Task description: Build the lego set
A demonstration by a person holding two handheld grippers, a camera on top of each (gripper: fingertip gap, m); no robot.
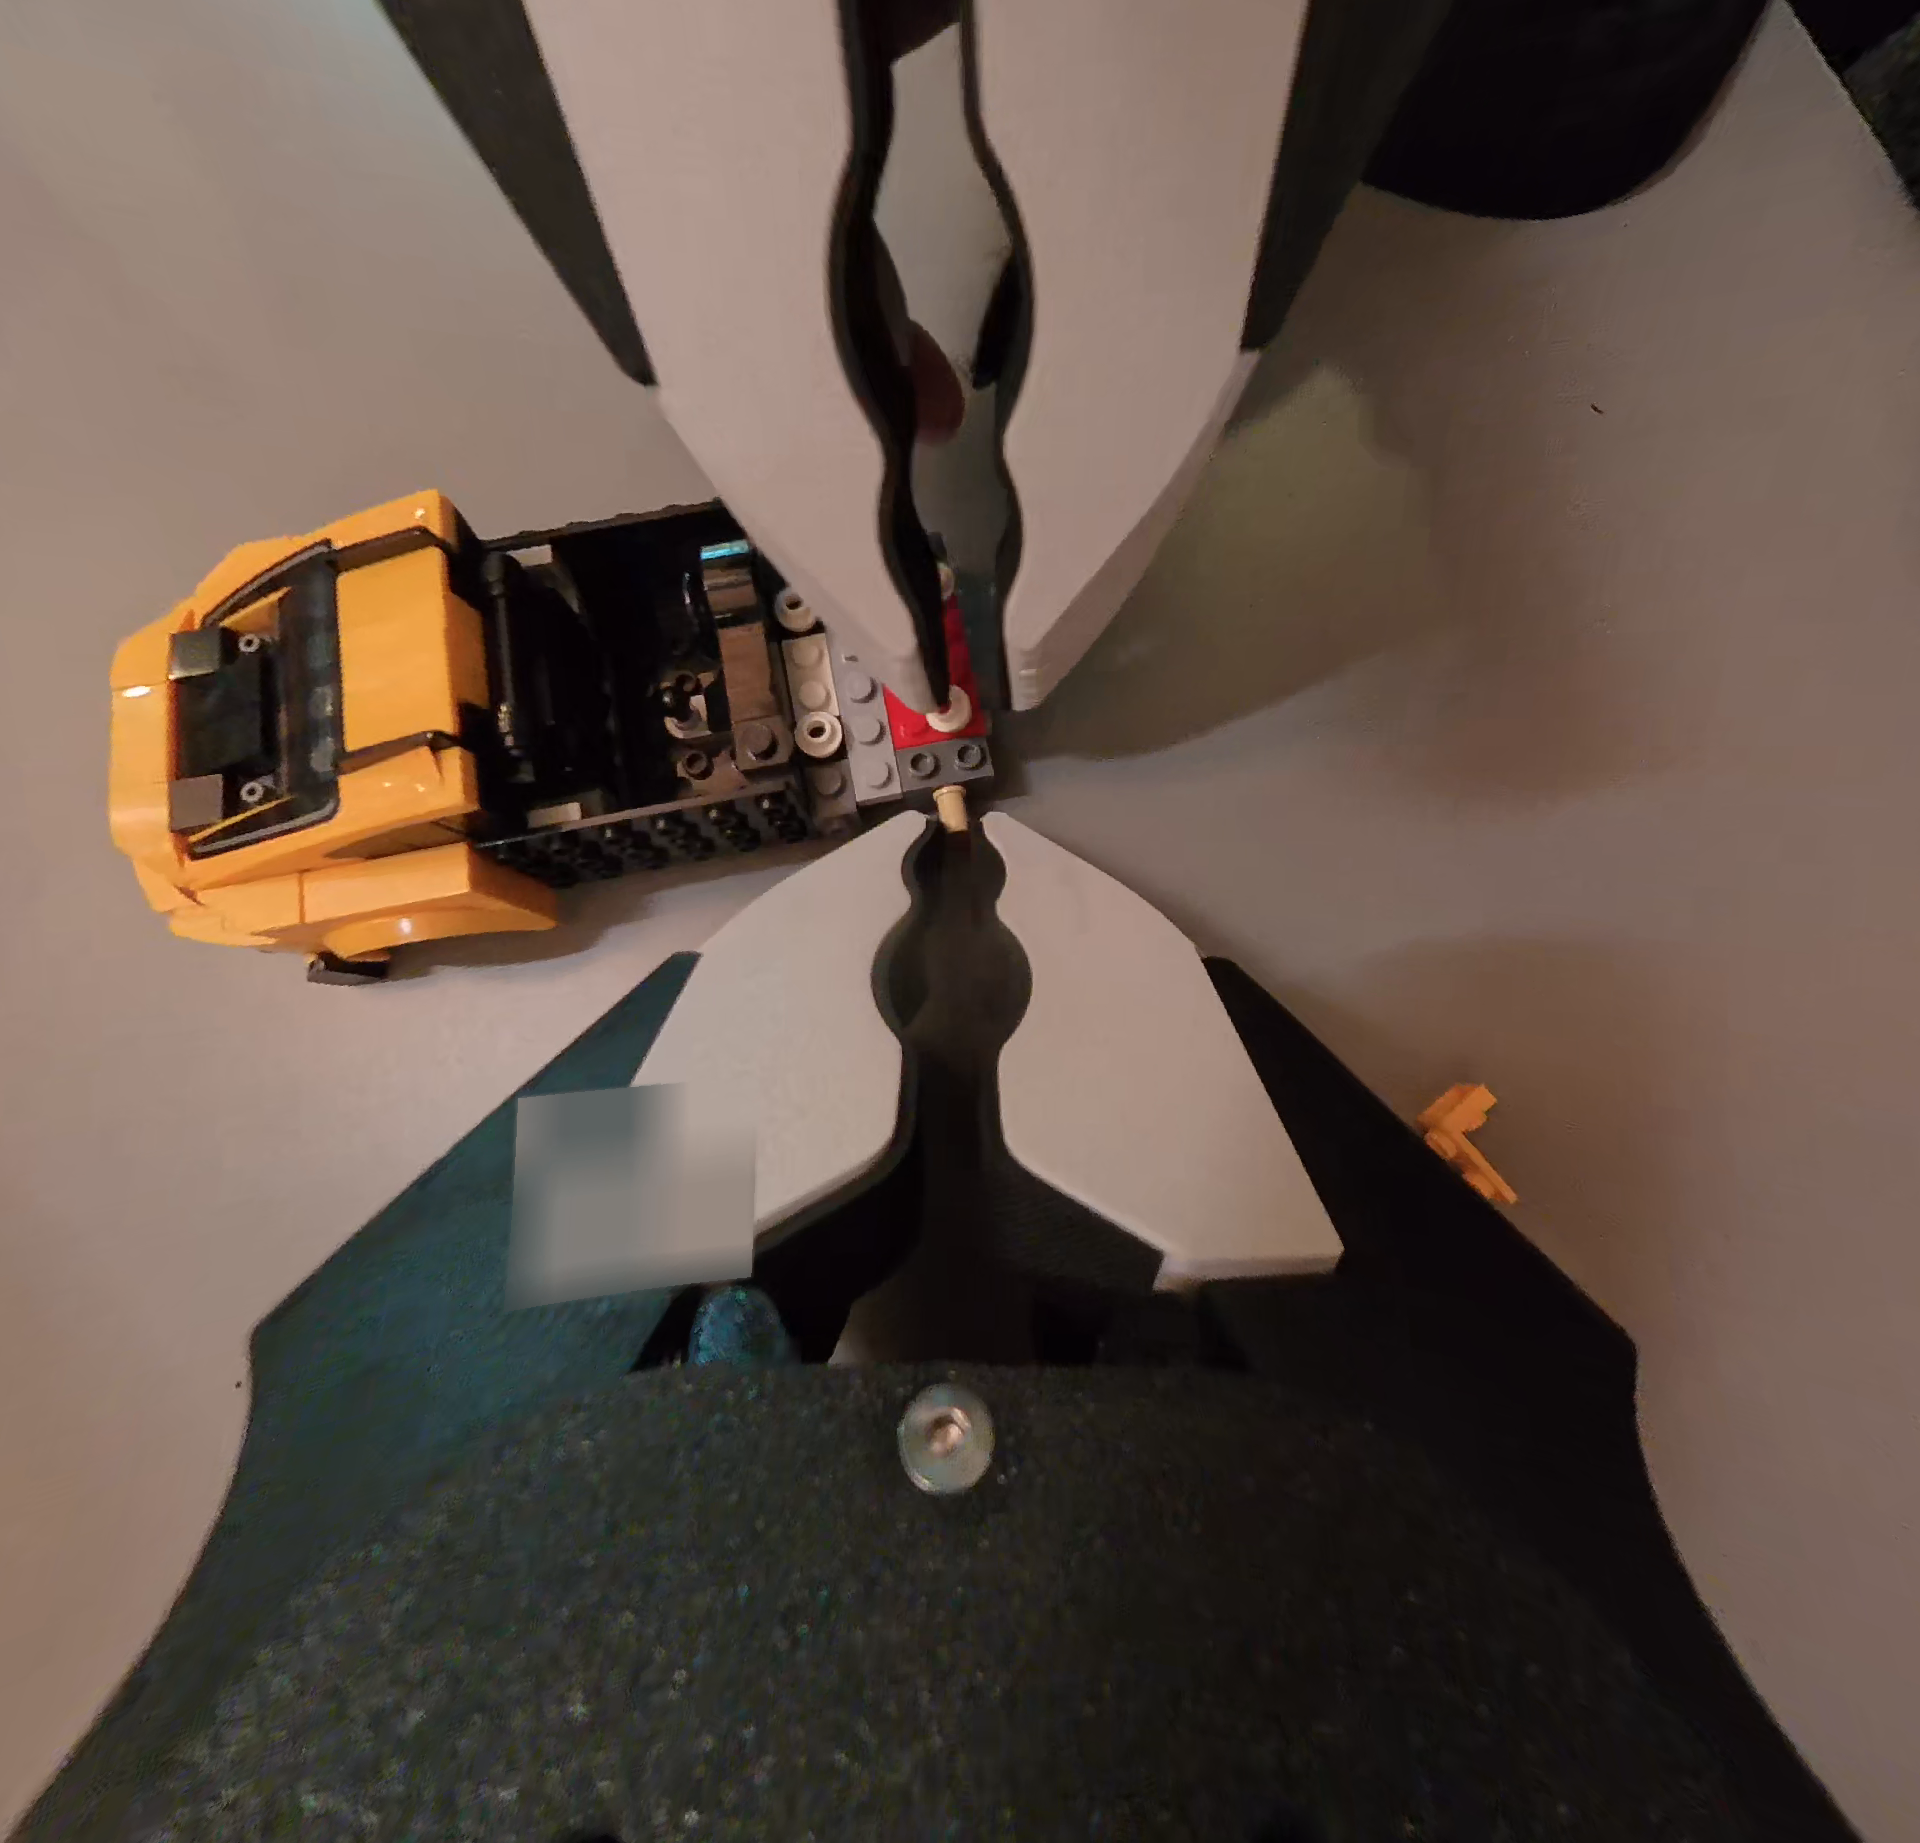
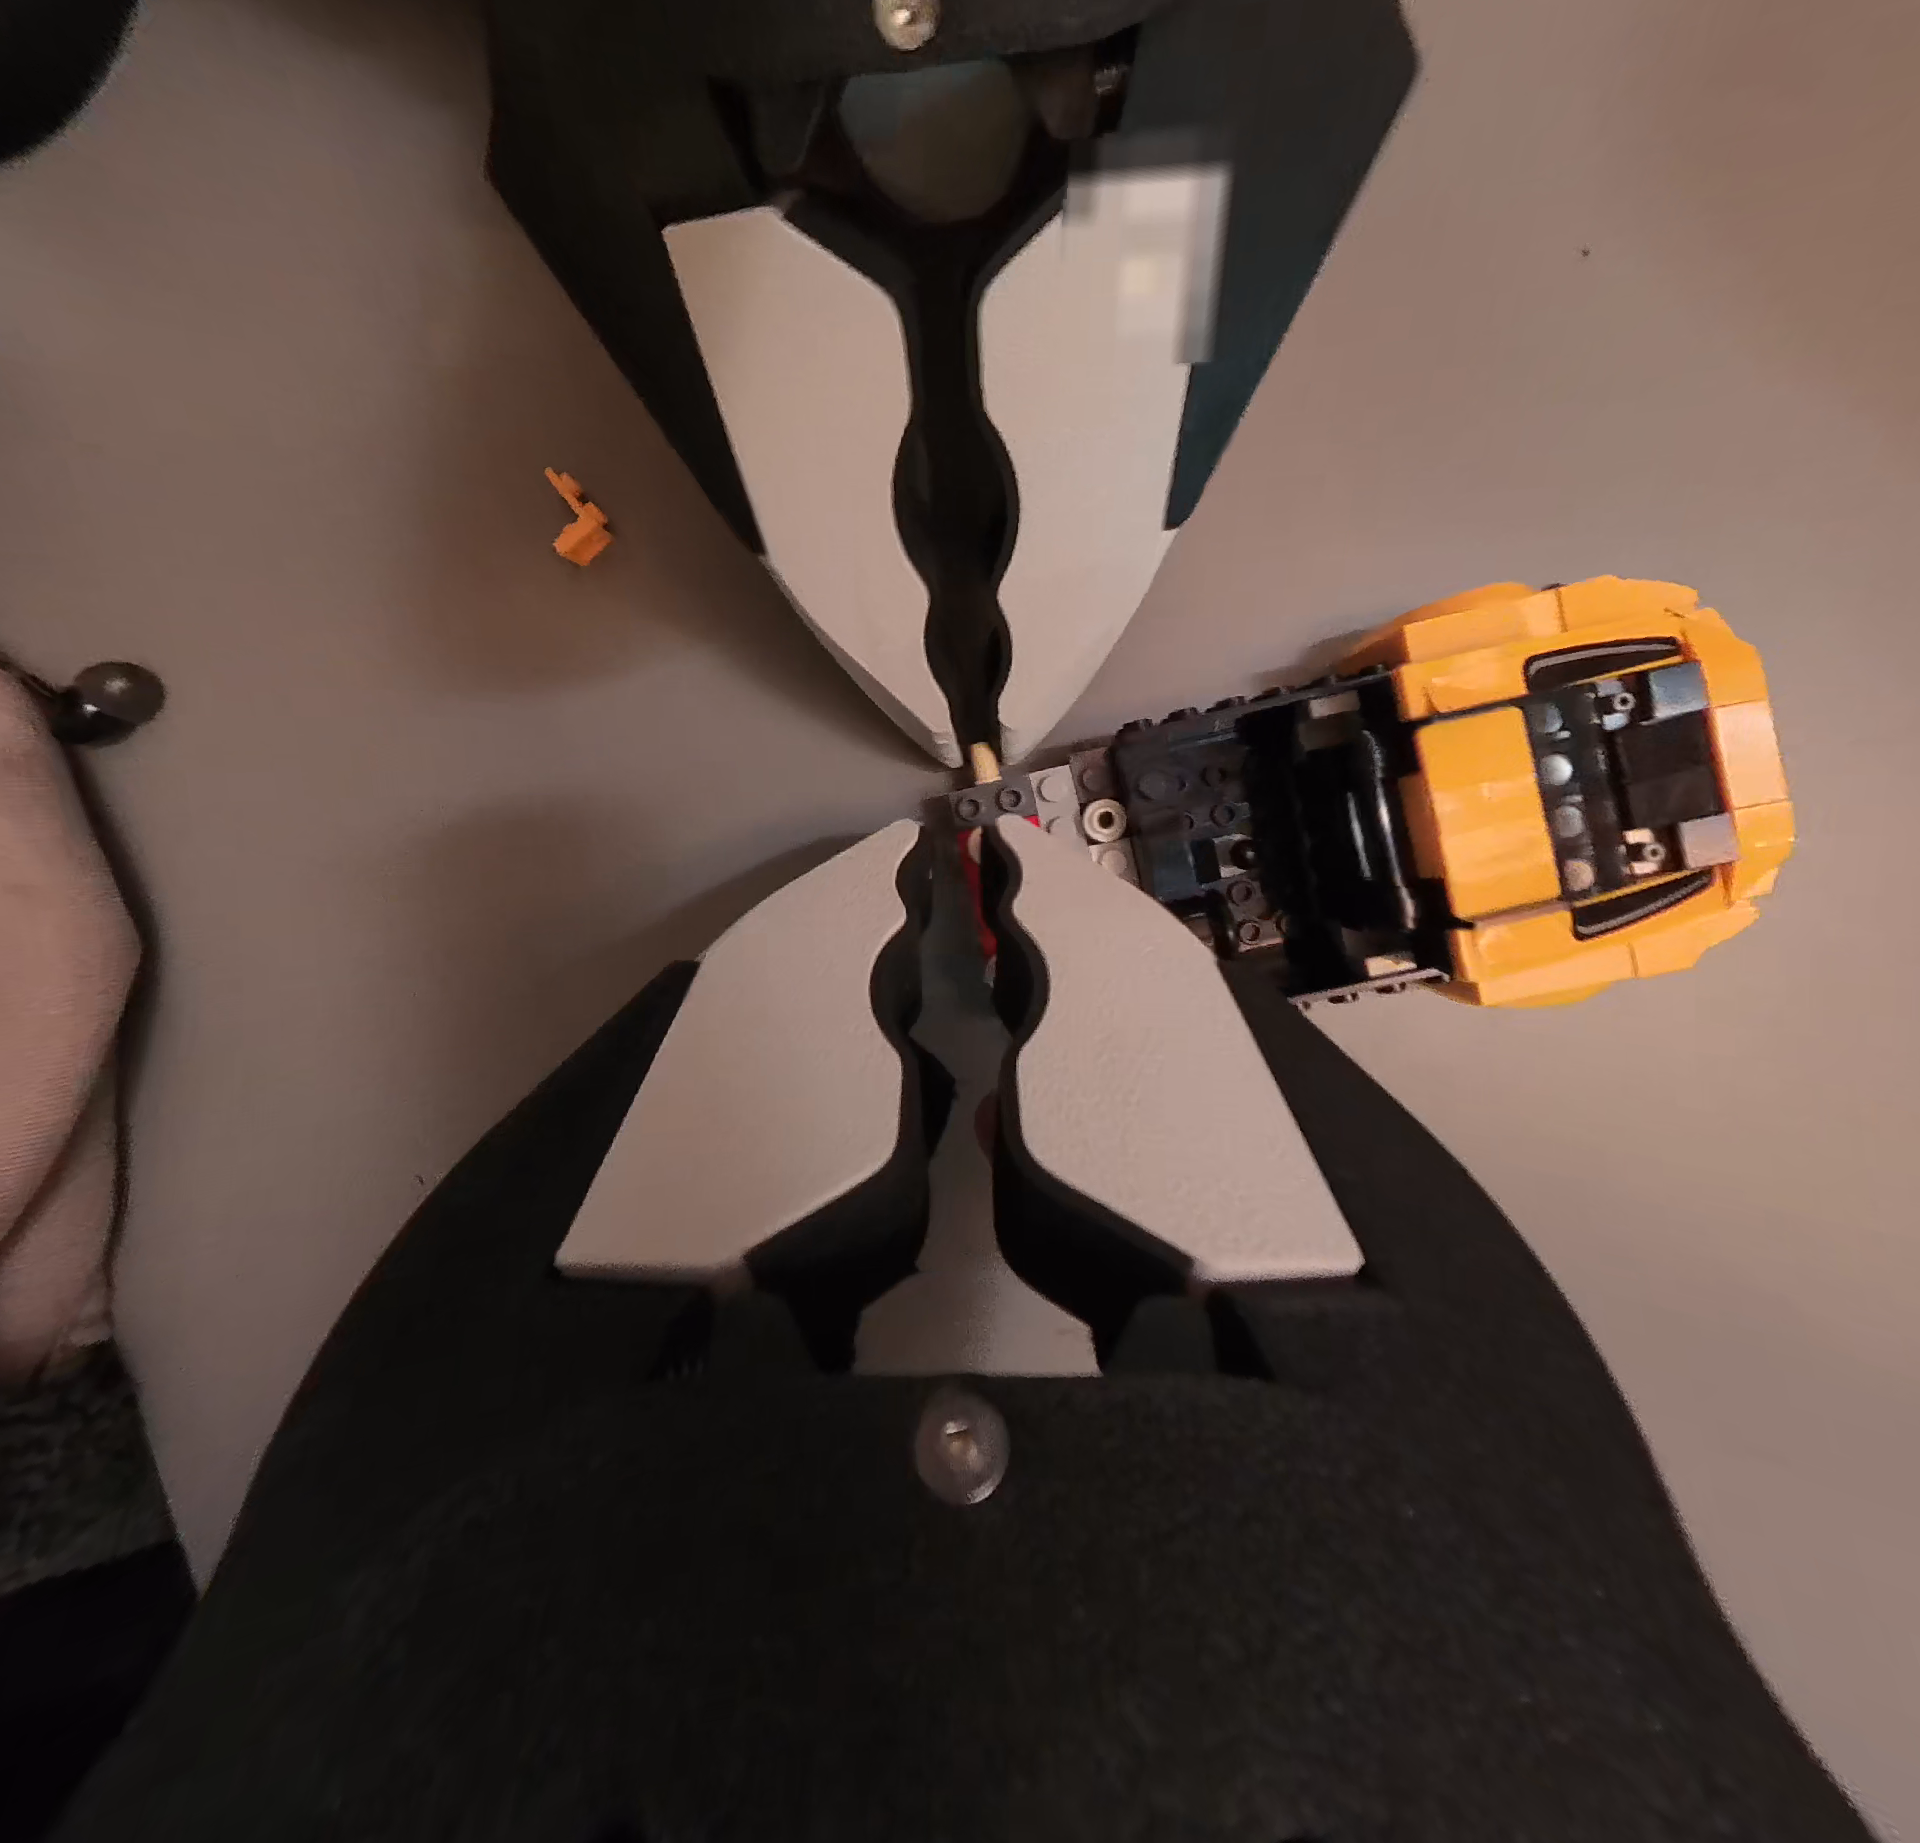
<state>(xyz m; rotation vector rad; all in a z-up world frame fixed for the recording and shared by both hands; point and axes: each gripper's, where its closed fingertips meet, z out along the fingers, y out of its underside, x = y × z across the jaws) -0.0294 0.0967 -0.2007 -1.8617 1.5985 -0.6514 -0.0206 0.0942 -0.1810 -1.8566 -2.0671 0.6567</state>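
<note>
My left fingers (image 1: 951,825) are pinched tight on the little tan pin (image 1: 948,804) sticking out the dark end brick (image 1: 945,760) of the orange brick truck (image 1: 332,713) on the desk (image 1: 1558,754). Right fingers (image 2: 961,837), nose to nose with them, clamp the red plate (image 1: 914,713). I'd pull straight, no twisting

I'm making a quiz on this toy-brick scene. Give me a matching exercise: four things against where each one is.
Things:
1. small tan plastic peg
2. red brick plate
3. loose orange brick piece
4. orange cab of the brick truck

Places:
A. alone on the table
B. between the left claw's tips
C. truck end far from both claws
D. under the right claw's tips

Pairs: 1-B, 2-D, 3-A, 4-C
</note>
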